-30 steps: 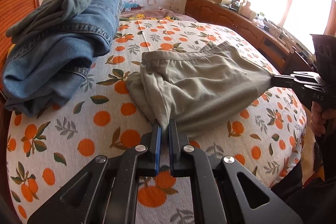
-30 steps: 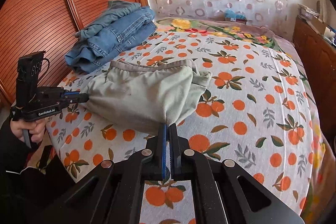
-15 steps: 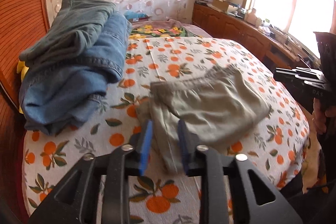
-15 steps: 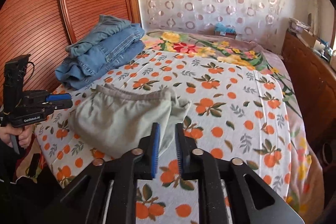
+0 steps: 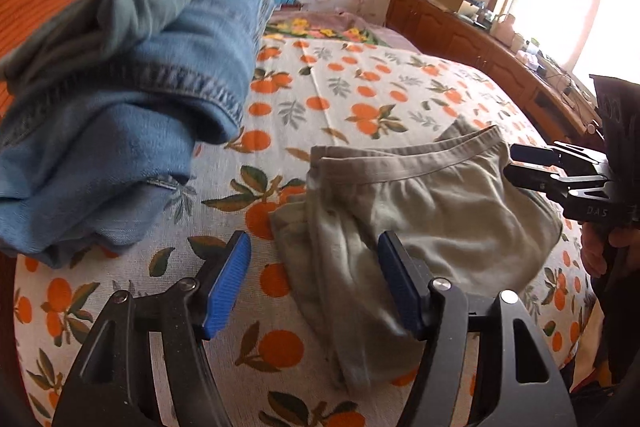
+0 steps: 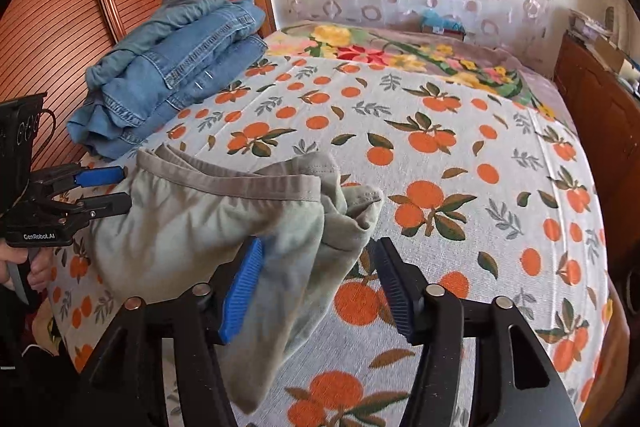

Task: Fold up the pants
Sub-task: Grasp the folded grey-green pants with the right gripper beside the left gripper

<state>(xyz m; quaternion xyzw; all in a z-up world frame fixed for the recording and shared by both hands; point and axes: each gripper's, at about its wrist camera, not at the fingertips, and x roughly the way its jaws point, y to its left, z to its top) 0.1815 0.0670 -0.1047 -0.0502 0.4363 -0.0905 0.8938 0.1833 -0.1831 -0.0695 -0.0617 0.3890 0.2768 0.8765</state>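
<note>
Upper left: stacked blue jeans on the orange-print bed. Centre: folded grey-green pants lying on the bed. Left tongs spread wide, gripping nothing. Right tongs likewise spread, straddling the pants' bunched end.

Left gripper gapes over seemingly folded pants.

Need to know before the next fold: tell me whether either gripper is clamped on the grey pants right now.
No. Both the left gripper and the right gripper stand wide open, and the grey pants lie loose on the bed.
</note>
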